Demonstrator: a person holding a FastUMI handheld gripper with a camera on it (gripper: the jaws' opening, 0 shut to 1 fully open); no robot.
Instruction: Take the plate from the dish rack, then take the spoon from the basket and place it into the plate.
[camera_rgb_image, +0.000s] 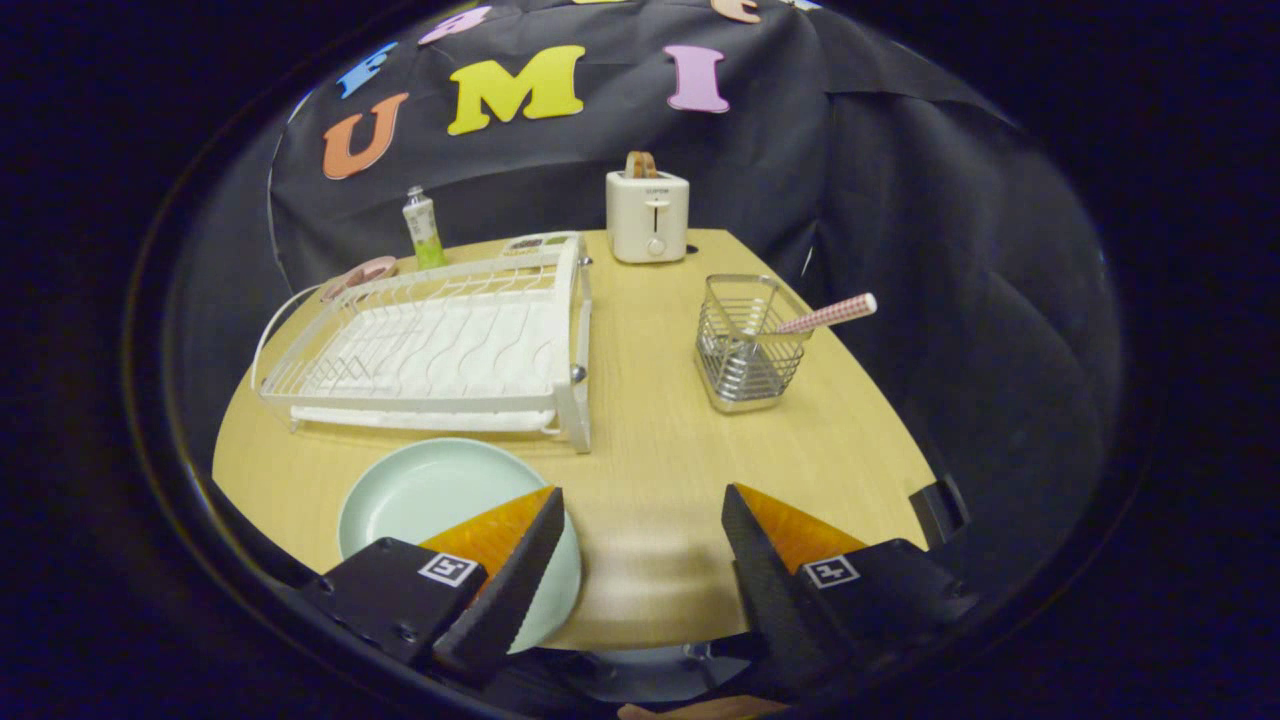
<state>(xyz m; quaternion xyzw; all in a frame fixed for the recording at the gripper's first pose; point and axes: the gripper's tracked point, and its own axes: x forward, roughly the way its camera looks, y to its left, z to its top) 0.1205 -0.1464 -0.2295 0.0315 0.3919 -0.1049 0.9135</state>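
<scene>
On the wooden table (640, 440), seen in the gripper view: pale green plate (430, 495) lying flat at lower left of the frame, just in front of the white dish rack (440, 345), so already out of the rack and ready to receive. Gripper (640, 545) at the bottom centre, fingers spread wide, nothing between them, only bare tabletop; left finger overlapping the plate's near right rim in the picture, contact not certain. At right of centre, wire basket (750, 345) standing upright, well apart from the rack, with the spoon (825, 315) leaning out over its right rim, checked handle pointing to the upper right, bowl end hidden down inside. Farther back, toaster (647, 212) at upper centre and a small tube (422, 228) at upper left, both clear of the likely path. Step in hand, by judgement: fetching the spoon. Best done by going forward and right, keeping the fingers open, straddling the free handle above the basket rim, closing squarely across it, then lifting along the handle's lean so the basket is not tipped or dragged. Afterwards, low carry back to the plate and release over its middle.
</scene>
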